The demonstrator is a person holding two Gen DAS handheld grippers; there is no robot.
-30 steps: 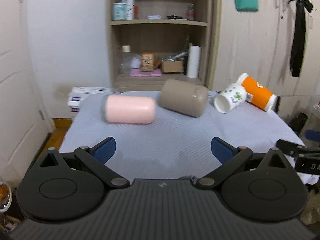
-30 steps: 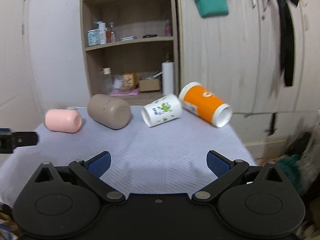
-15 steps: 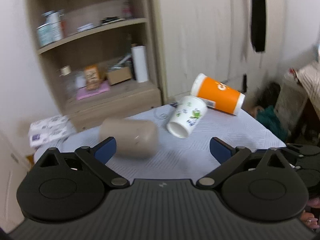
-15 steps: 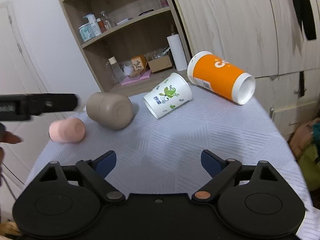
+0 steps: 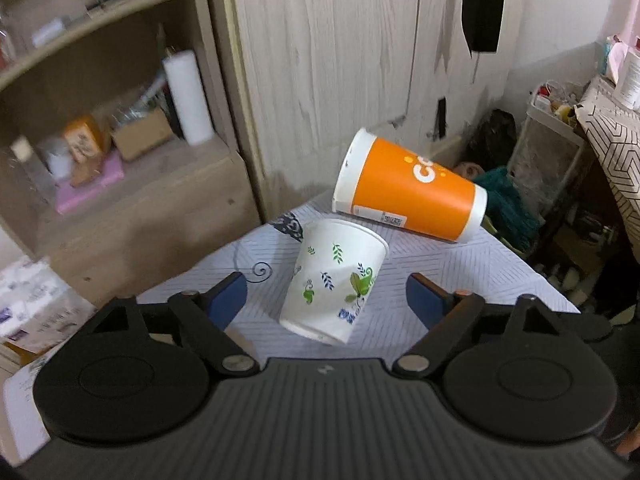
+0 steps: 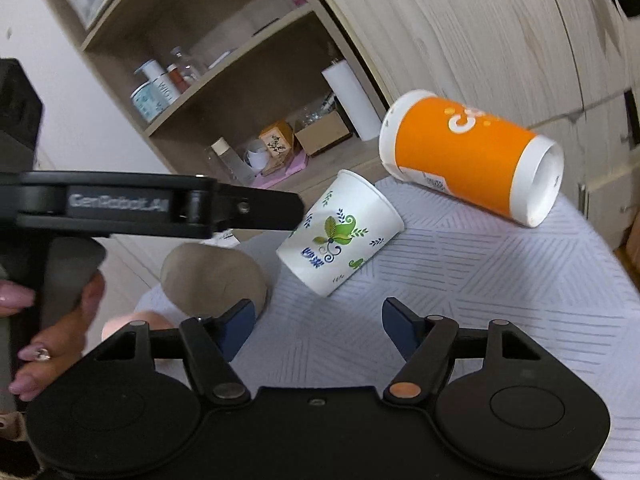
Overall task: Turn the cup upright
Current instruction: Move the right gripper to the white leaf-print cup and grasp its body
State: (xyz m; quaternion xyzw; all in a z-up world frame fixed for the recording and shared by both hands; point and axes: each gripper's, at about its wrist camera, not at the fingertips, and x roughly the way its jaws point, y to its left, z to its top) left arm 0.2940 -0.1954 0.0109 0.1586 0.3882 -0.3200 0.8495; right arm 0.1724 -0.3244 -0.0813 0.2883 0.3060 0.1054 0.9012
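A white paper cup with green leaf print (image 5: 334, 280) lies on its side on the grey-blue cloth, mouth toward me; it also shows in the right wrist view (image 6: 340, 234). My left gripper (image 5: 326, 300) is open, its blue pads on either side of the cup's mouth end, not touching. In the right wrist view the left gripper's finger (image 6: 256, 212) reaches the cup's left side. My right gripper (image 6: 318, 326) is open and empty, just short of the cup. A large orange cup (image 5: 408, 192) lies on its side behind it (image 6: 472, 160).
A taupe cup (image 6: 214, 276) and a pink cup (image 6: 132, 322) lie on their sides at the left. The cloth-covered table (image 6: 500, 280) ends near a wooden shelf unit (image 5: 120, 160) and cupboard doors (image 5: 340, 60). Clutter stands on the floor at the right (image 5: 552, 168).
Both grippers have moved forward and swung right toward the leaf-print cup. The left gripper's open fingers now flank it. The taupe and pink cups have left the left wrist view.
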